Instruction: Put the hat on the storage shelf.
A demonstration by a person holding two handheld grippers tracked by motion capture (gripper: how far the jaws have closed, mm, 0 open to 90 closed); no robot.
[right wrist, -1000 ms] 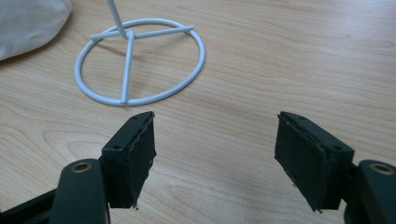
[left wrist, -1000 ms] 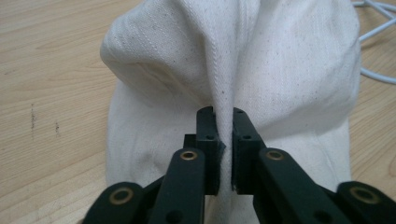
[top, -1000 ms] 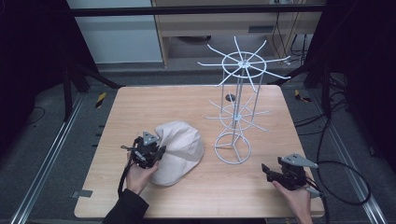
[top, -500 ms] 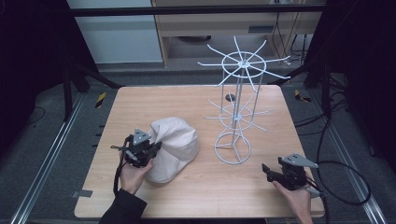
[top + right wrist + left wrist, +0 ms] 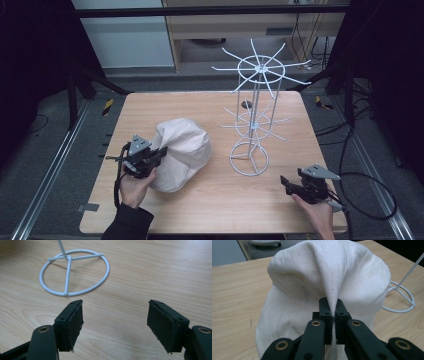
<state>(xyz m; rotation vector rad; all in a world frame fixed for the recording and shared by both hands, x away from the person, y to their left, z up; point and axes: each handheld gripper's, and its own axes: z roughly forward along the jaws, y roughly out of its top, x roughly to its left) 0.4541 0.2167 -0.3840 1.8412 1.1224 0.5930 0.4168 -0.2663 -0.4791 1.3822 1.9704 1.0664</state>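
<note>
The hat (image 5: 182, 152), a soft cream cloth one, sits on the left half of the desk (image 5: 200, 107), nearer the front edge than the back, bunched up into a peak where it is being pulled. The left gripper (image 5: 331, 312) has its jaws pressed tight together on a fold of that cloth; in the left gripper view the fabric runs up from the pinch as one taut ridge. From above, most of the hat seems to rest on the wood yet, though I can't tell for certain how much is off it.

The white wire rack (image 5: 255, 117) stands just right of the hat, toward the desk's middle, its ring base (image 5: 75, 272) flat on the wood and its prongs spread out at the top. The right gripper (image 5: 115, 325) rests near the front right corner, jaws wide apart with nothing between them.

I'd judge this a lift toward a prong. Best to keep the pinch firm, raise the hat fully clear before swinging it across, and let the free gripper steady the base so the light rack doesn't tip.
</note>
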